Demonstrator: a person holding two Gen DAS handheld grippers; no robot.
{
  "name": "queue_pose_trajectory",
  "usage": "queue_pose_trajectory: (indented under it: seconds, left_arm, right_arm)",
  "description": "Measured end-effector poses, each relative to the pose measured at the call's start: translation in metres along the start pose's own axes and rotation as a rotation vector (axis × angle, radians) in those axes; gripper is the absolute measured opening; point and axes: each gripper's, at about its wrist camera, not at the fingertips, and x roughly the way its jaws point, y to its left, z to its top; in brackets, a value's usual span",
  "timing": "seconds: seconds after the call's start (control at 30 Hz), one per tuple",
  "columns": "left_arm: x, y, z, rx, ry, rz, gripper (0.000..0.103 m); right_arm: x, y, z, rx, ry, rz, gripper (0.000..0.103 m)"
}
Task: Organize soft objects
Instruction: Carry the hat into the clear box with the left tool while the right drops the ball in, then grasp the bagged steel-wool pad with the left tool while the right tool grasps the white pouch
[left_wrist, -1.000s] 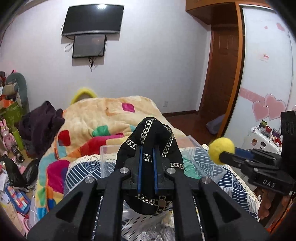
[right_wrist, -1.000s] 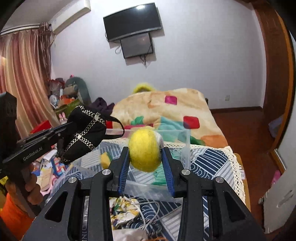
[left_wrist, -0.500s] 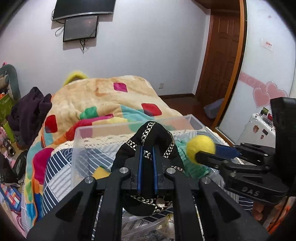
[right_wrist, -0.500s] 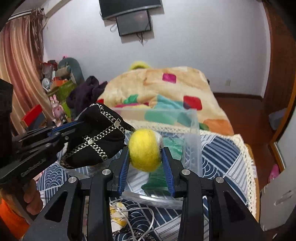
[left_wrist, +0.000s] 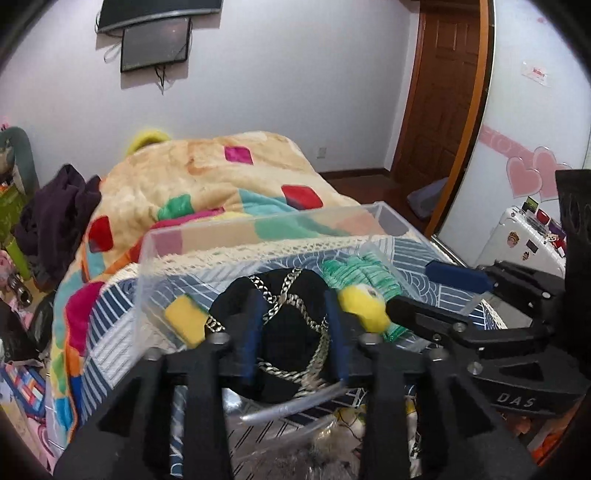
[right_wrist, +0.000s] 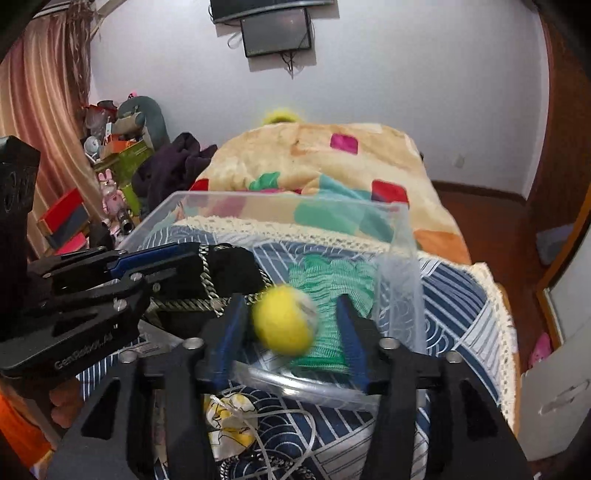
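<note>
A clear plastic bin (left_wrist: 155, 266) (right_wrist: 400, 258) stands on the bed's patterned cover. My left gripper (left_wrist: 293, 332) is open over the bin, and the black chain-trimmed pouch (left_wrist: 291, 332) (right_wrist: 225, 273) lies loose between its spread jaws. My right gripper (right_wrist: 291, 328) is open too; the yellow felt ball (right_wrist: 284, 321) (left_wrist: 364, 308) is blurred between its fingers, free of them, above a green knitted item (right_wrist: 332, 280) (left_wrist: 358, 269). A yellow sponge (left_wrist: 184, 321) lies in the bin's left part.
A colourful blanket (left_wrist: 207, 184) covers the bed beyond the bin. Dark clothes (left_wrist: 55, 214) and toys pile up at the left. A yellow printed cloth with a white cord (right_wrist: 229, 413) lies in front of the bin. A wooden door (left_wrist: 439, 92) is at the right.
Both grippers dropped into the bin and opened. The pouch and the yellow ball were let go; the ball is falling.
</note>
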Motion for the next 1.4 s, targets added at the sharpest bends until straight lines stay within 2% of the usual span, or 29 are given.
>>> queue_pose_trajectory:
  seconds: [0.17,0.2,0.37,0.43,0.5,0.67,0.77,0.87,1.0,1.17,1.27,1.4]
  left_arm:
    - [-0.028,-0.001,0.003,-0.015,-0.069,0.03,0.074]
    - [-0.034,0.0,0.004,-0.024,-0.083,0.03,0.077]
    - [-0.06,0.002,0.006,-0.044,-0.122,0.022,0.088]
    - [-0.071,0.001,0.004,-0.036,-0.139,0.024,0.093]
    - [-0.079,0.0,0.001,-0.024,-0.148,0.033,0.098]
    - [-0.094,-0.001,-0.013,-0.011,-0.144,0.034,0.1]
    - [-0.098,-0.002,-0.027,0.005,-0.123,0.047,0.1]
    - [-0.099,-0.002,-0.042,0.014,-0.102,0.059,0.1]
    - [-0.096,-0.003,-0.064,0.0,-0.045,0.018,0.1]
    - [-0.085,-0.006,-0.091,-0.002,0.012,0.035,0.1]
    - [-0.072,-0.004,-0.104,-0.033,0.063,0.035,0.1]
    - [-0.057,0.003,-0.112,-0.118,0.095,0.0,0.1]
  right_arm:
    - [-0.025,0.003,0.005,-0.011,-0.079,-0.033,0.071]
    - [-0.029,0.002,0.006,-0.008,-0.093,-0.038,0.074]
    - [-0.058,0.001,0.011,-0.002,-0.162,-0.04,0.078]
    - [-0.067,0.002,0.011,-0.001,-0.19,-0.048,0.084]
    - [-0.08,0.004,0.008,-0.003,-0.221,-0.052,0.085]
    - [-0.093,0.011,-0.003,-0.012,-0.243,-0.069,0.087]
    - [-0.094,0.013,-0.016,-0.011,-0.236,-0.082,0.092]
    - [-0.091,0.013,-0.03,-0.004,-0.208,-0.085,0.094]
    - [-0.085,0.016,-0.048,-0.002,-0.166,-0.085,0.094]
    - [-0.078,0.023,-0.069,-0.002,-0.121,-0.077,0.094]
    - [-0.071,0.026,-0.079,-0.012,-0.083,-0.077,0.094]
    - [-0.062,0.025,-0.093,-0.006,-0.031,-0.048,0.094]
